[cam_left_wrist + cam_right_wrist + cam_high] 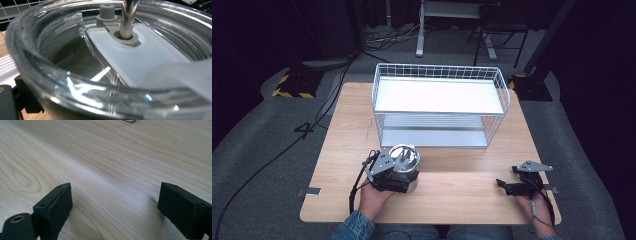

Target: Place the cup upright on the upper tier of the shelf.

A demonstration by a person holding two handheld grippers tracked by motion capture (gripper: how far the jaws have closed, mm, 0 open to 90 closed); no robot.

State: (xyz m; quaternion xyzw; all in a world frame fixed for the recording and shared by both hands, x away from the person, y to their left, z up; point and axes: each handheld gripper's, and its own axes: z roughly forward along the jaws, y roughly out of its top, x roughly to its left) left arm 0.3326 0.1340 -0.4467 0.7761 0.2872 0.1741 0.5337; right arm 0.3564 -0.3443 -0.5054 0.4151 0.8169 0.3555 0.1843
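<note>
You are holding your left gripper (393, 175) around a steel tumbler (405, 162) with a clear lid (82, 75) and a metal straw (128, 17), standing near the front left of the wooden table (337, 130). Whether its jaws are clamped on the cup or merely beside it, I cannot tell. Your right gripper (113, 205) is resting low over bare wood, jaws wide apart, holding nothing. The wire shelf rack (439, 107) behind is standing bare, so any placing there looks yet undone.
</note>
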